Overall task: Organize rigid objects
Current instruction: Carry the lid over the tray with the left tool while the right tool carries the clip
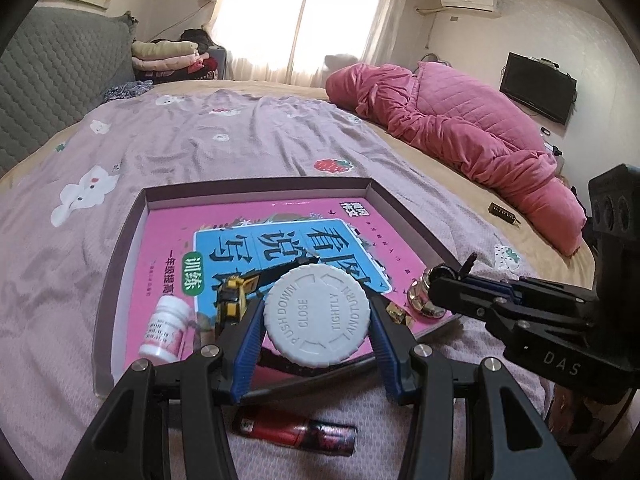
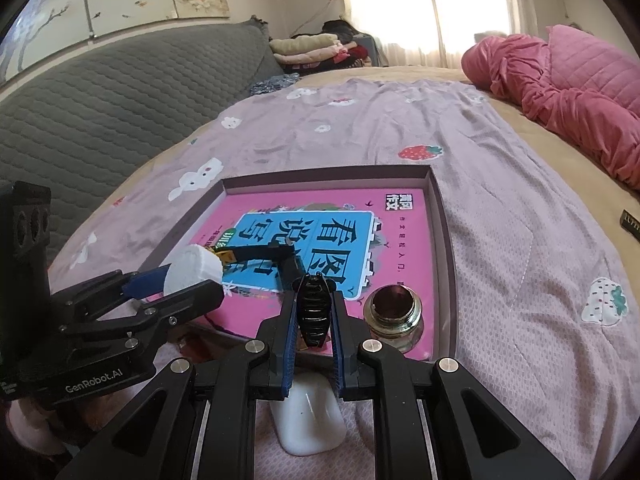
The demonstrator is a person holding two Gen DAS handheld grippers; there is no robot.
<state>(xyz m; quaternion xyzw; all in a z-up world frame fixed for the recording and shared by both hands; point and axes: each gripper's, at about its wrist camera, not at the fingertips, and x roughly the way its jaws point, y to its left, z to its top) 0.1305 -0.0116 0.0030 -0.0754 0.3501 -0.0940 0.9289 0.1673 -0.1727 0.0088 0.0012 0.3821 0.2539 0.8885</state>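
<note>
- Left wrist view: the left gripper (image 1: 316, 316) has its jaws pinched on the sides of a white child-proof cap (image 1: 317, 315), held above the near edge of the shallow box (image 1: 256, 186).
- Right wrist view: the right gripper (image 2: 314, 314) has its jaws pressed together on a black ribbed hair clip (image 2: 313, 312), also over the near edge of the box.
- Step in hand, as judged: both items are being carried to the box; the next move calls for lowering each onto a bare patch of the pink book (image 2: 404, 240) lining it, then spreading the jaws.
- Already in the box: a white pill bottle (image 1: 166, 330) at 9 o'clock of the cap, a yellow toy vehicle (image 1: 232, 300), a brass fitting (image 2: 394, 314) at 3 o'clock of the clip.
- Still outside, at 6 o'clock: a red lighter (image 1: 296, 432), a white case (image 2: 308, 420).
- Surroundings: a bed (image 1: 200, 140) under a lilac printed sheet, a pink quilt (image 1: 460, 120), a sunlit curtained window (image 1: 304, 12).
</note>
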